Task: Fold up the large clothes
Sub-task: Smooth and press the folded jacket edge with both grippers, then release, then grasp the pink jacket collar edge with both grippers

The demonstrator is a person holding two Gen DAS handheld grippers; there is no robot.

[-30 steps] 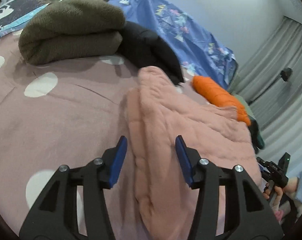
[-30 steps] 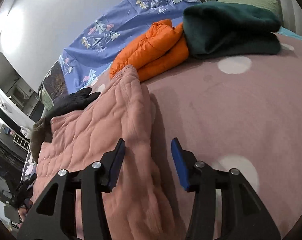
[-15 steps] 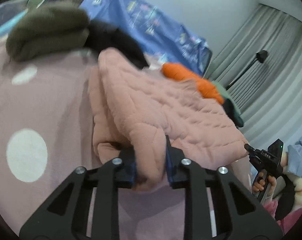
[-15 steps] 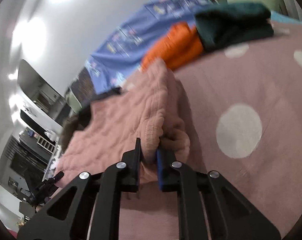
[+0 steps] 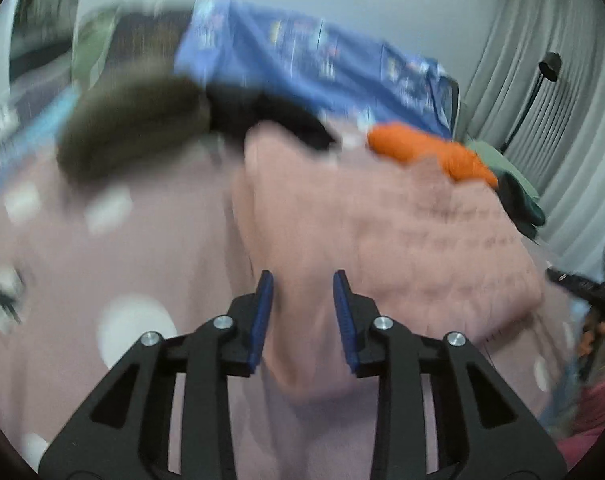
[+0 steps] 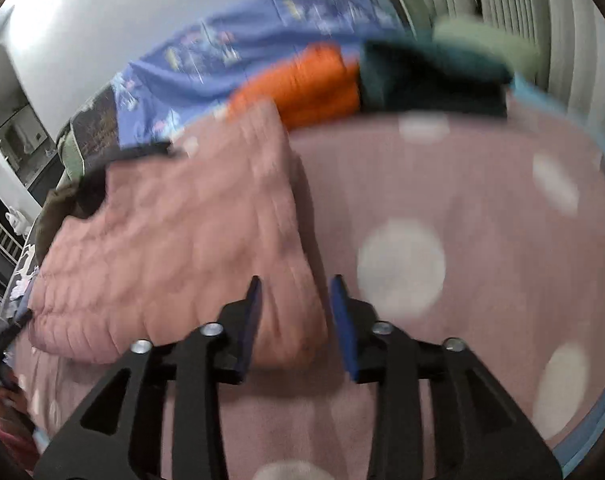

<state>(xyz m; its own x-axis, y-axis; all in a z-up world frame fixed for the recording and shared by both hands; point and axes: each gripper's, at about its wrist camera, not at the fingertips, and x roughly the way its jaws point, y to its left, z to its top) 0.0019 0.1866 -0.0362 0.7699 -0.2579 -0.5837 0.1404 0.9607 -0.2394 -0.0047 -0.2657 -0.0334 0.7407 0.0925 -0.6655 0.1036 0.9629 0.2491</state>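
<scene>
A folded pink quilted garment [image 5: 382,232] lies on the mauve dotted bedspread [image 5: 142,248]. My left gripper [image 5: 302,312] is open, its blue fingers either side of the garment's near left corner, with a gap to the cloth. In the right wrist view the same garment [image 6: 182,240] fills the left half. My right gripper [image 6: 296,316] is open around its near right corner. Both views are motion-blurred.
Folded clothes sit at the back: an olive one [image 5: 134,128], a black one [image 5: 270,116], an orange one [image 6: 302,84] and a dark green one [image 6: 426,76]. A blue patterned sheet [image 5: 310,64] lies behind them. Curtains [image 5: 562,100] and a lamp stand are at the right.
Half a second ago both grippers were shut on the pink garment's near corners. Now both have opened and let go, and the garment lies folded on the bed.
</scene>
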